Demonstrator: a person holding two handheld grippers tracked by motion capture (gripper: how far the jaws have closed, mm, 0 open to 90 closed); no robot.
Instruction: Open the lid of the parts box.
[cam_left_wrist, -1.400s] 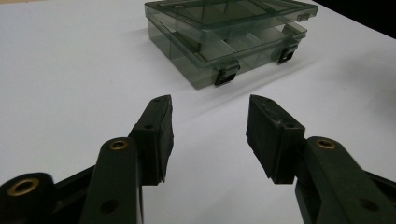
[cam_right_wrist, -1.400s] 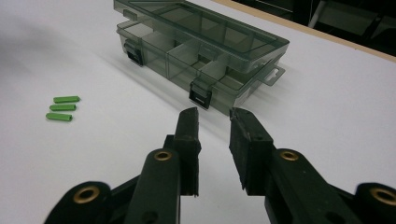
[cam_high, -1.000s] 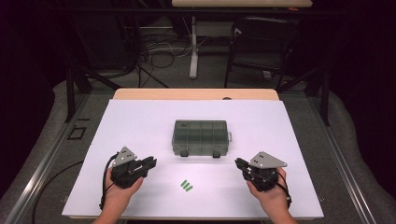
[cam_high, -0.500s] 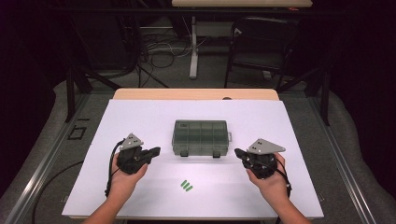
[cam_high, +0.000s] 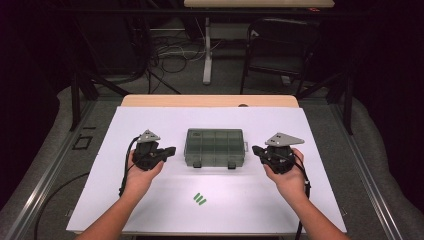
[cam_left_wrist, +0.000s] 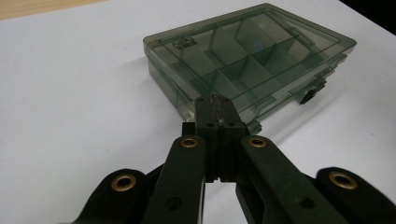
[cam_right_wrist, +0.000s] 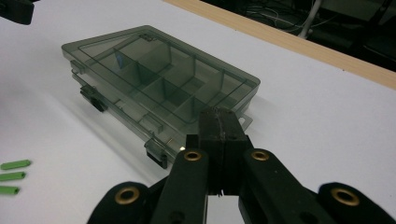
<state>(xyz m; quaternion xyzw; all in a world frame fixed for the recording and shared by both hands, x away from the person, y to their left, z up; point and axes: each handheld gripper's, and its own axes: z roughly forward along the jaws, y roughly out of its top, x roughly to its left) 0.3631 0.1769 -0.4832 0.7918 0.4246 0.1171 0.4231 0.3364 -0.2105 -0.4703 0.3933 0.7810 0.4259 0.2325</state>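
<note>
- White table sheet (cam_high: 125, 200), centre frame: closed smoky translucent plastic compartment box (cam_high: 215, 146) is flanked by left gripper (cam_high: 169, 149) and right gripper (cam_high: 256, 149), jaws pressed together, empty.
- Approach step judged; front latches (cam_high: 197, 164) must next be opened.

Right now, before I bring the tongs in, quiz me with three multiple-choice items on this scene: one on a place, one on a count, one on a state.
1. Where do the green pieces lie relative to the compartment box?
A. On its lid
B. On the white tabletop, on the person's side of it
C. Behind it, by the wooden edge

2. How many green pieces are there?
A. One
B. Three
C. Five

3. In what state is the box?
A. Lid closed
B. Lid fully open
C. Tipped on its side

Answers:
1. B: the high view shows them nearer the person than the box, between the left tongs and right tongs.
2. B: three short sticks lie side by side in the high view and the right gripper view.
3. A: both gripper views show the clear lid lying flat over the dividers, with the box flat on the table.
</note>
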